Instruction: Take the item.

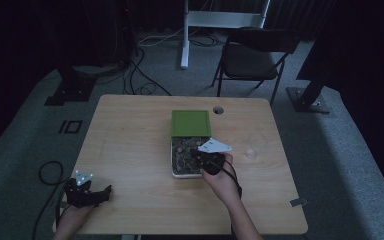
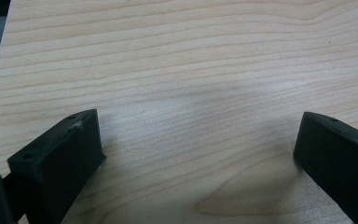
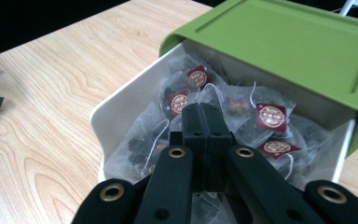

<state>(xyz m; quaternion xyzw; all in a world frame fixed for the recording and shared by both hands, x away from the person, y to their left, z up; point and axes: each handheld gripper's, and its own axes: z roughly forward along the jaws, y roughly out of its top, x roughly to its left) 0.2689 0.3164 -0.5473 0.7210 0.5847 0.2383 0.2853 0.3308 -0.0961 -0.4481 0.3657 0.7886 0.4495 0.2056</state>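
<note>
Right gripper view puts a white box (image 3: 121, 109) at frame centre, packed with clear tea bags (image 3: 270, 116) bearing dark red tags; its green lid (image 3: 284, 42) is slid toward the upper right and covers the far part, so what lies under it is hidden. The right gripper (image 3: 204, 122) has its fingers (image 3: 193, 135) pressed flat together just over the bags; whether a string or bag edge is nipped between them is hard to make out, since the black linkage blocks the lower part of the box.

In the high view the box (image 1: 172, 159) sits mid-frame on the counter (image 1: 130, 150), the lid (image 1: 190, 122) above it, the right gripper (image 1: 206, 159) and the hand (image 1: 222, 181) at its right edge. The dim light leaves the contents a blur. A clear glass (image 1: 254, 145) stands faintly to the right, apart from the box.

Broad bare wood lies left of the box. The left gripper (image 1: 87, 192) sits at the lower left, near the counter's front corner; in its own view the fingers (image 2: 60, 161) are spread wide over bare wood (image 2: 191, 70), with the counter's edge at the upper left of the frame
</note>
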